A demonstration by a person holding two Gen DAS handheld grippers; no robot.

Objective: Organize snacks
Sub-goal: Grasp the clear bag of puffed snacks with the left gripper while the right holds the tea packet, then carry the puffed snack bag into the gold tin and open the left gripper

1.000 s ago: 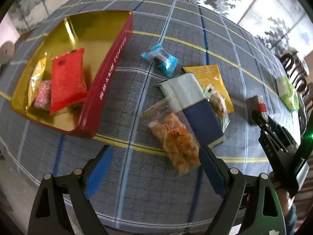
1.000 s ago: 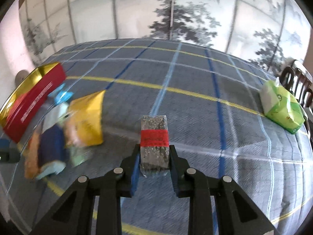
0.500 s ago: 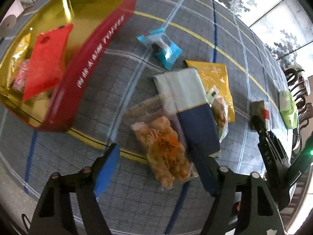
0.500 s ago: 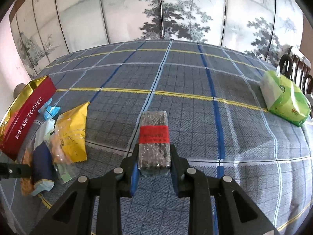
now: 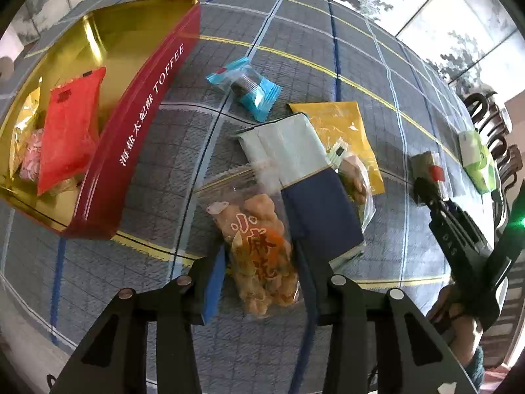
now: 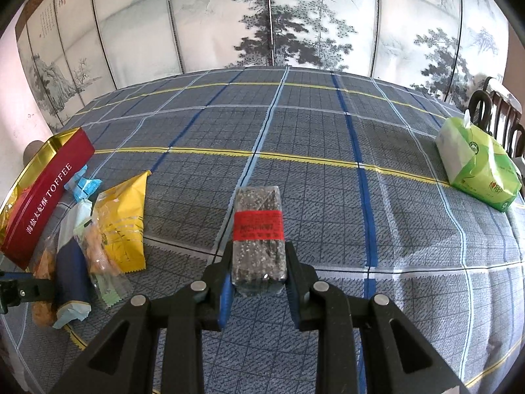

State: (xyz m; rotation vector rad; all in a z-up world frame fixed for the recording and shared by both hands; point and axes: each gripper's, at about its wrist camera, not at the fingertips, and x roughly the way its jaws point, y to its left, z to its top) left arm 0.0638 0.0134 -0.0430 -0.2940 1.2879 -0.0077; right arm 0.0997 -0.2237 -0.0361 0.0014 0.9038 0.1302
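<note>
While the right gripper (image 6: 257,271) clamps a seed bar (image 6: 257,239), the left gripper (image 5: 261,277) straddles the fried-snack bag (image 5: 259,246), jaws half-wide, bare cloth (image 6: 361,131) ahead.

Red-and-gold toffee tin (image 5: 137,138), blue-grey plaid tablecloth (image 6: 311,124), red-banded speckled bar (image 6: 258,239).

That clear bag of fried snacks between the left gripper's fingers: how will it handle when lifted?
The clear snack bag looks crinkly and loose, so it will probably sag. Its glossy film may slip. The fried pieces seem brittle, so a hard squeeze from the left gripper could crush them.
</note>
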